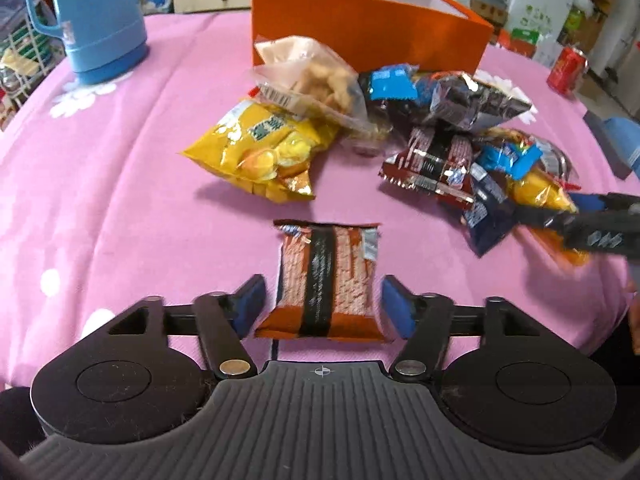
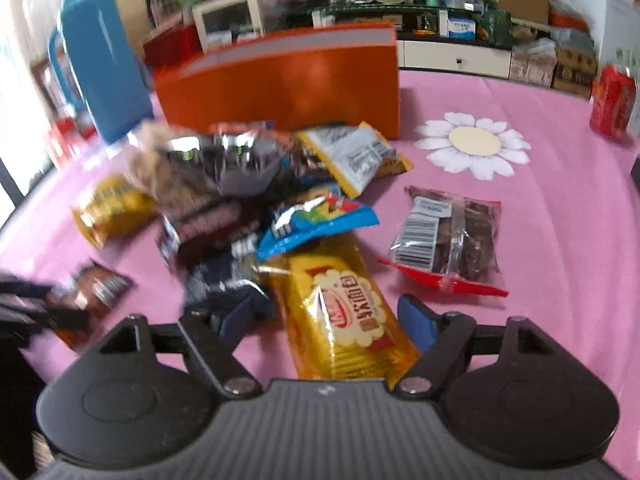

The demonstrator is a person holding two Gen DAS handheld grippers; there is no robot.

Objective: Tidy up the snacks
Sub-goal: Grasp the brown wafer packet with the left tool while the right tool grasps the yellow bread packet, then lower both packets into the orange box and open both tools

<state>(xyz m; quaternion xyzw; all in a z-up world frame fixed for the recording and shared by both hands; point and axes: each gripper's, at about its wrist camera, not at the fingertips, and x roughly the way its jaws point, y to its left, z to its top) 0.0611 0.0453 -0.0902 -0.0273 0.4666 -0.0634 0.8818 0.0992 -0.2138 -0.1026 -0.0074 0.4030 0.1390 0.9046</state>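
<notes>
Left wrist view shows, nearest to us, the left gripper [image 1: 322, 304] with its blue pads apart on both sides of an orange wafer packet [image 1: 326, 280] that lies flat on the pink tablecloth [image 1: 120, 184]; a small gap stays on each side, so the pads do not press it. Right wrist view shows the right gripper [image 2: 328, 320] also standing open, over the near end of a long yellow bread packet [image 2: 344, 316], and the pads seem not to touch it, though the picture is blurred.

Behind these two packets lies the heap of snacks: a yellow chips bag [image 1: 260, 152], a clear bag of fried pieces [image 1: 312, 76], a dark red wafer packet [image 1: 428, 164] and a blue packet [image 2: 316, 220]. Apart from the heap, to the right, lies a clear bag of dark cakes [image 2: 452, 236].

Farther back stands an orange box [image 1: 360, 24], open on top, just behind the heap. A blue thermos jug [image 1: 96, 16] stands at the far left and a red can [image 1: 566, 68] at the far right. White daisy prints [image 2: 474, 144] decorate the cloth. Beyond the table edge the room is crowded with cardboard boxes [image 2: 520, 0] and a low cabinet [image 2: 456, 58].
</notes>
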